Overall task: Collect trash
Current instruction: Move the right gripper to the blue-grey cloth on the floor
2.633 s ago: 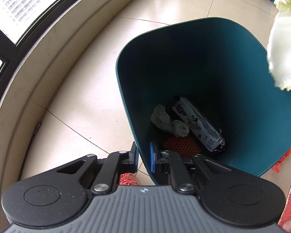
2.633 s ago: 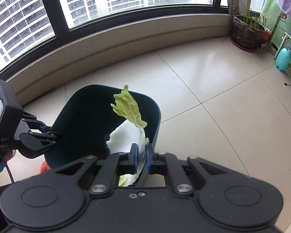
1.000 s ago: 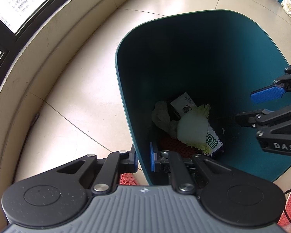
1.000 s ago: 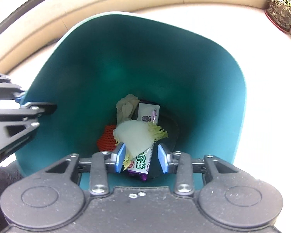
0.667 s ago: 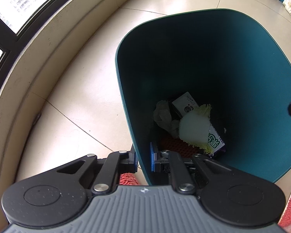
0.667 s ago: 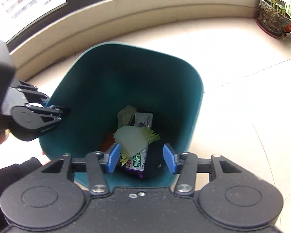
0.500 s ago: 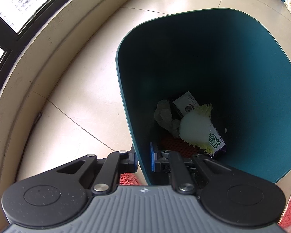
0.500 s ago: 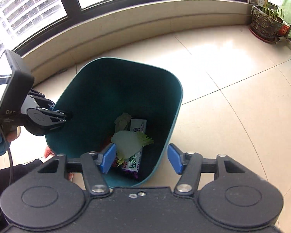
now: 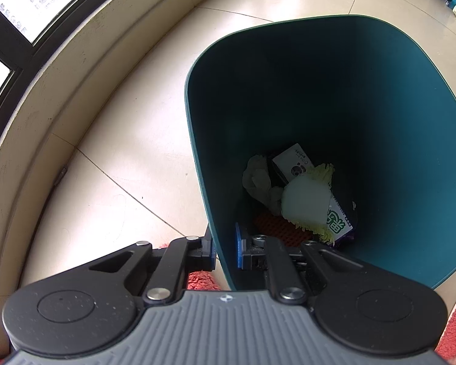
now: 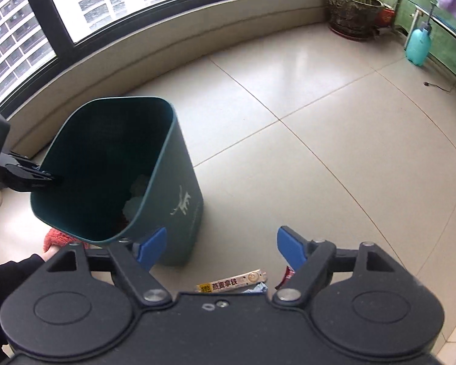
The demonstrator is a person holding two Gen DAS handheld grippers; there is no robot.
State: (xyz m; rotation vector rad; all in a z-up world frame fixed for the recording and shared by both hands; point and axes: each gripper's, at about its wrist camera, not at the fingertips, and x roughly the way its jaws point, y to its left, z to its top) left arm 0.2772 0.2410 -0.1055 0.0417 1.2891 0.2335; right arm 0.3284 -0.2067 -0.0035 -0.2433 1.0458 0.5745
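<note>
My left gripper (image 9: 224, 248) is shut on the near rim of the dark teal trash bin (image 9: 364, 70) and holds it tilted. Inside lie a cabbage leaf (image 9: 307, 202), a printed wrapper (image 9: 337, 222), crumpled tissue (image 9: 257, 179) and an orange net (image 9: 273, 223). My right gripper (image 10: 220, 248) is open wide and empty, to the right of the bin (image 10: 179, 210), above the floor. A yellow snack wrapper (image 10: 231, 283), a bluish scrap (image 10: 255, 289) and a red wrapper (image 10: 287, 275) lie on the tiles just below it. The left gripper also shows at the bin's far rim (image 10: 50, 179).
A curved low wall (image 10: 197, 39) under the windows runs behind the bin. A potted plant (image 10: 352, 15) and a teal sprayer bottle (image 10: 418, 45) stand at the far right. A red fuzzy slipper (image 10: 57, 238) is beside the bin's base.
My right gripper dropped the cabbage leaf into the bin, opened wide, then pulled back up and to the right. The left gripper kept its hold on the rim.
</note>
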